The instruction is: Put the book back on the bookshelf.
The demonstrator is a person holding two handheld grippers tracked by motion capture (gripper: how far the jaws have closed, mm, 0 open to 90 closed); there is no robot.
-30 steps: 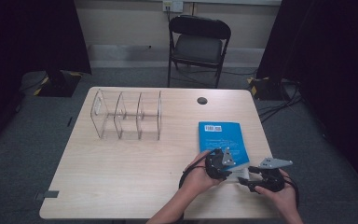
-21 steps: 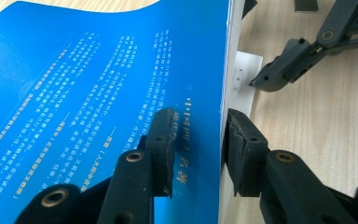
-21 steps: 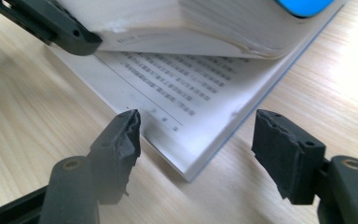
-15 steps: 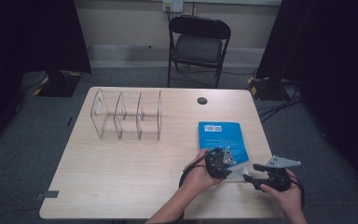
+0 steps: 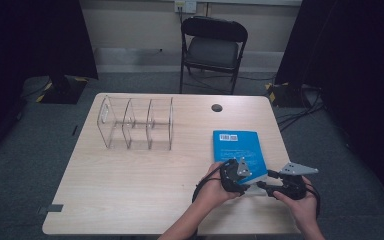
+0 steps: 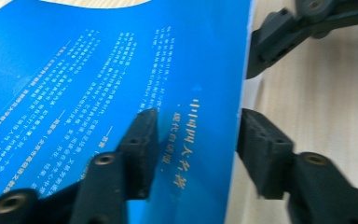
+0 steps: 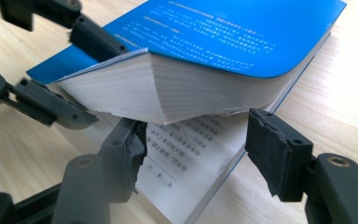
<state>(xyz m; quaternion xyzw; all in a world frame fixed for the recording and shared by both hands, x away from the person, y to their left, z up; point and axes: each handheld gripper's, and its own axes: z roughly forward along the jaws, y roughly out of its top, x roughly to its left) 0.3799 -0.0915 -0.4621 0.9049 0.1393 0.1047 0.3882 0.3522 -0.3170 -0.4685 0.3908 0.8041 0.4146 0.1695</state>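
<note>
Two grippers meet at the near end of a thick blue paperback book (image 5: 238, 151) lying lengthwise away from the person. Left gripper (image 5: 241, 176), jaws just opened, straddles its lifted upper pages; right gripper (image 5: 266, 185), closing, straddles the lower pages without pressing.

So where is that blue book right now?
In the high view the blue book lies on the table's right side, its near corner lifted between the left tool and right tool, right of the clear rack.

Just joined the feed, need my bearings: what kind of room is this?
Probably a recording studio or lab: a bare wooden table on grey carpet, black curtains at both sides, a folding chair, and cables on the floor.
</note>
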